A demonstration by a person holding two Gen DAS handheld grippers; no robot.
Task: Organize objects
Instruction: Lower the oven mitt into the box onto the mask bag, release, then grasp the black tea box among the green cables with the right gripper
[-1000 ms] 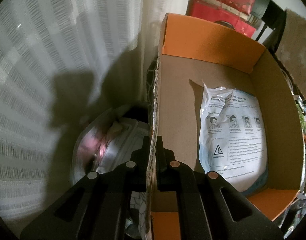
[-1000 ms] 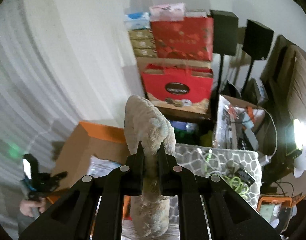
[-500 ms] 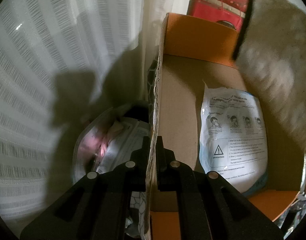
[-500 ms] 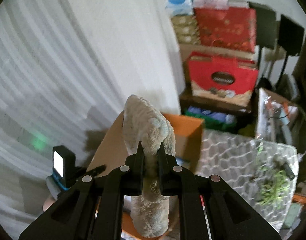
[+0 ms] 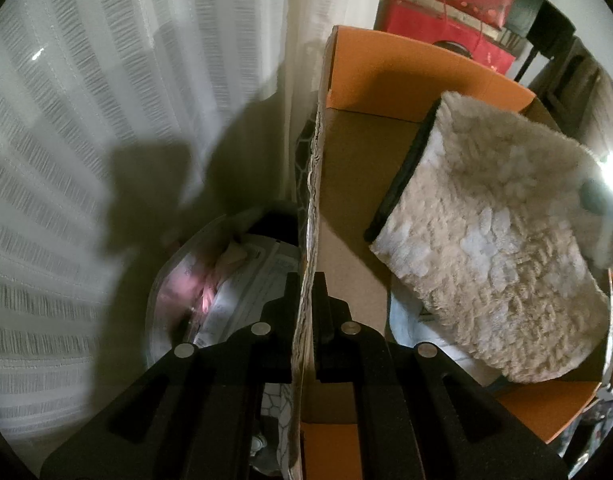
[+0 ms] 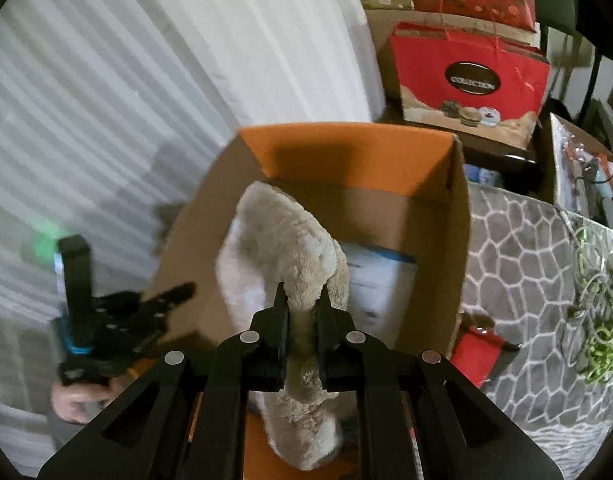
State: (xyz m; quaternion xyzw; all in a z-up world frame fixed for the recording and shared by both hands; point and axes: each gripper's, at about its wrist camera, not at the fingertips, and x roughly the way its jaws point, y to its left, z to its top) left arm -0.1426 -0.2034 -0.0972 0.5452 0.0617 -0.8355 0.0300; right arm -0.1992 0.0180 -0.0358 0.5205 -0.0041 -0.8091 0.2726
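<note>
One item in play: beige fluffy plush slipper with a black sole edge (image 6: 286, 248). Held high against the room a second before; since then brought down into the mouth of the open brown cardboard box with orange flaps (image 6: 438, 208), toe end leading, hanging over the white printed plastic packet (image 6: 382, 276) on the box floor and hiding most of it from the left wrist view. Judged close to placed, with only lowering and release left. Pinched at mid-length between the pressed-in fingers of the right gripper (image 6: 302, 292), pointed steeply down into the box. Clamped thin on the near box wall and not shifted: left gripper (image 5: 306, 280), also angled down, gripped by a hand (image 6: 74, 400) beside the white ribbed curtain (image 5: 106, 120).
</note>
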